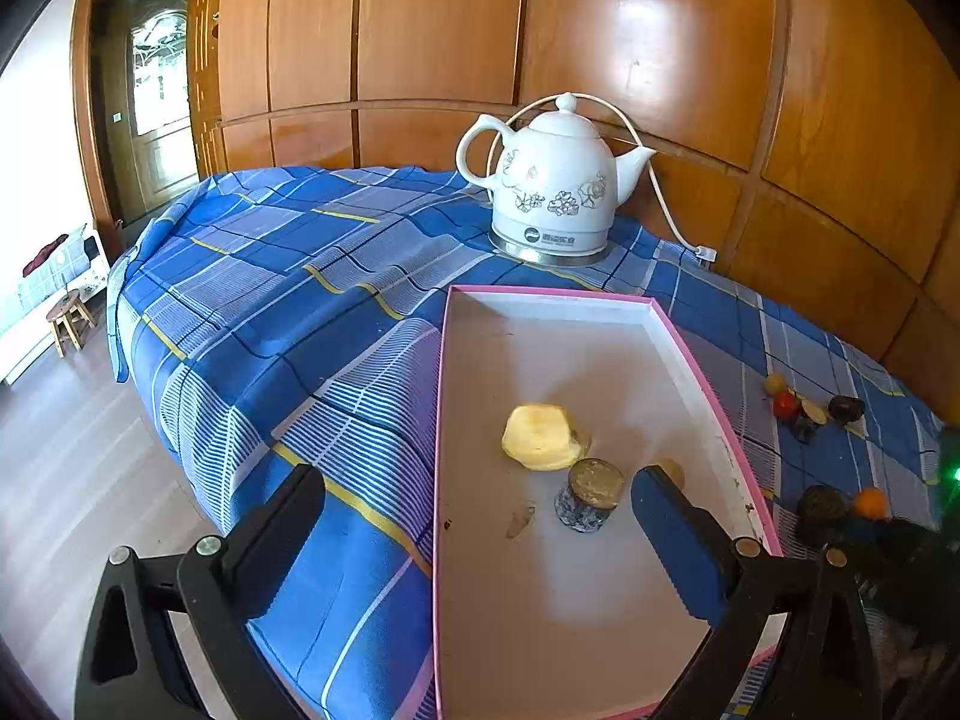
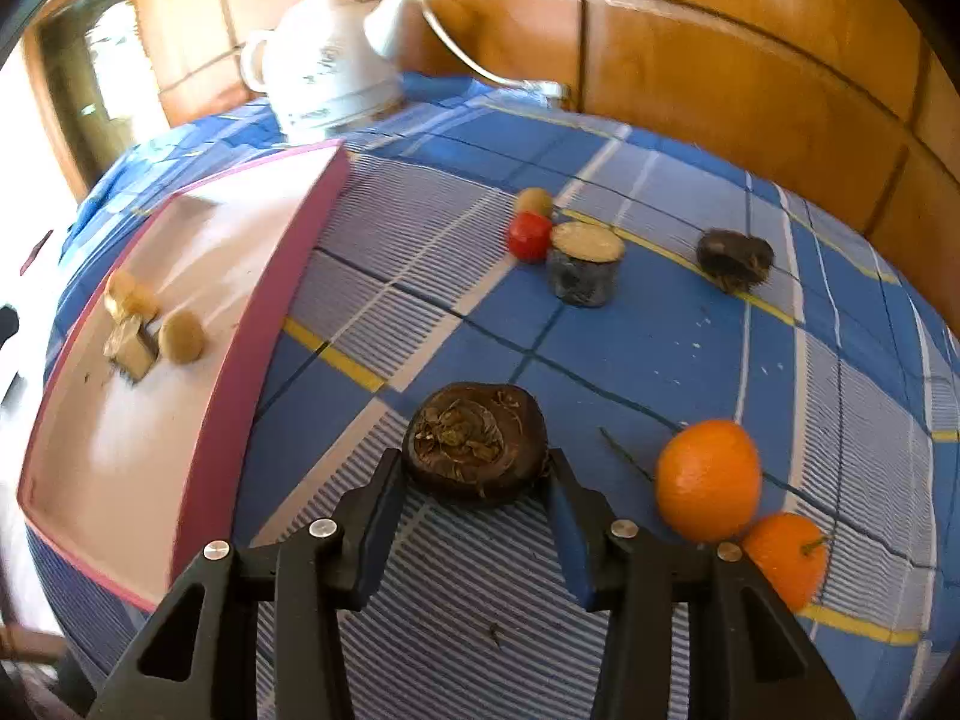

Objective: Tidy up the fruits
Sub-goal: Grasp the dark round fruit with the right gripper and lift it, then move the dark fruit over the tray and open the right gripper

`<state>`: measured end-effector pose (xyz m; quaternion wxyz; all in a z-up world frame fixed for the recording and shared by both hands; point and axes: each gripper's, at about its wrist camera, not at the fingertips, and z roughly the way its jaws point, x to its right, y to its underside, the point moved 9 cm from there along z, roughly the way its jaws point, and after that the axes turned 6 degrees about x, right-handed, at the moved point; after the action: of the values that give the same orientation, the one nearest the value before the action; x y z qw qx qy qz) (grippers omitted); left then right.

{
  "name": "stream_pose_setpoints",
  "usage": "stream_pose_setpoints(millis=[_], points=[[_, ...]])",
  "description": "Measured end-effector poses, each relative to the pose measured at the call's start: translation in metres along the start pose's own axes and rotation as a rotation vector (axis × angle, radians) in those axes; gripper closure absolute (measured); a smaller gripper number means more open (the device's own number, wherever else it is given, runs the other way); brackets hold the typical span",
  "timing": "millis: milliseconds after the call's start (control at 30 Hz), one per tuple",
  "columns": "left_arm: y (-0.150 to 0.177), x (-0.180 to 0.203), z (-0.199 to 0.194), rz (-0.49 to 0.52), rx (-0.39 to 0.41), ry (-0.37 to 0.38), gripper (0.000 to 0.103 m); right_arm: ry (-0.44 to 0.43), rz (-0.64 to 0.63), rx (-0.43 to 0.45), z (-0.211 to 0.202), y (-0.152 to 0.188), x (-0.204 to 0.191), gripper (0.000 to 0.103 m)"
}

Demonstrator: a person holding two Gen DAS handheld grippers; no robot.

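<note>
A pink-rimmed white tray (image 1: 690,354) lies on the blue checked cloth. In it lie a peeled yellow fruit piece (image 1: 543,437), a dark-skinned cut stub (image 1: 591,495) and a small tan fruit by the finger. My left gripper (image 1: 477,531) is open and empty, one finger over the tray, one outside its left rim. My right gripper (image 2: 477,480) has its jaws at both sides of a dark brown water chestnut (image 2: 476,441) on the cloth, right of the tray (image 2: 252,324). Two oranges (image 2: 708,480) lie at its right.
A white ceramic kettle (image 1: 552,186) with cord stands behind the tray by the wooden wall. Farther on the cloth lie a red fruit (image 2: 529,236), a tan fruit (image 2: 534,201), a cut stub (image 2: 583,264) and another dark chestnut (image 2: 735,260). The table's left edge drops to the floor.
</note>
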<state>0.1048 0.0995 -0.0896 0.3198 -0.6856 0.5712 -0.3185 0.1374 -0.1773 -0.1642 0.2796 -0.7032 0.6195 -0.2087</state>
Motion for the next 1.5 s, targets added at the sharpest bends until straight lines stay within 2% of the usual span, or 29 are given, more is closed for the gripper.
stream_pose_setpoints(millis=[200, 400, 467, 567, 667, 800, 933, 1500], points=[[0.002, -0.008, 0.003, 0.003, -0.003, -0.009, 0.0, -0.038, 0.001, 0.052, -0.023, -0.028, -0.009, 0.057], [0.001, -0.017, 0.004, -0.017, -0.005, -0.012, 0.0, -0.168, -0.059, 0.06, -0.031, -0.057, -0.059, 0.057], [0.001, -0.018, 0.004, -0.017, -0.005, -0.009, 0.0, -0.221, -0.088, 0.04, -0.025, -0.066, -0.085, 0.057], [0.001, -0.02, 0.003, -0.016, -0.002, -0.005, 0.0, -0.249, -0.125, 0.007, -0.006, -0.076, -0.115, 0.057], [0.0, -0.022, 0.001, -0.016, 0.005, -0.004, 0.0, -0.239, -0.126, -0.027, 0.017, -0.083, -0.131, 0.057], [0.001, -0.026, 0.002, -0.022, 0.004, -0.004, 0.0, -0.281, -0.084, -0.058, 0.036, -0.089, -0.144, 0.056], [0.002, -0.028, 0.003, -0.026, -0.004, -0.005, 0.0, -0.289, -0.079, -0.052, 0.037, -0.091, -0.15, 0.051], [-0.001, -0.009, -0.009, 0.01, 0.01, 0.023, 0.0, -0.215, -0.092, 0.04, -0.017, -0.058, -0.113, 0.051]])
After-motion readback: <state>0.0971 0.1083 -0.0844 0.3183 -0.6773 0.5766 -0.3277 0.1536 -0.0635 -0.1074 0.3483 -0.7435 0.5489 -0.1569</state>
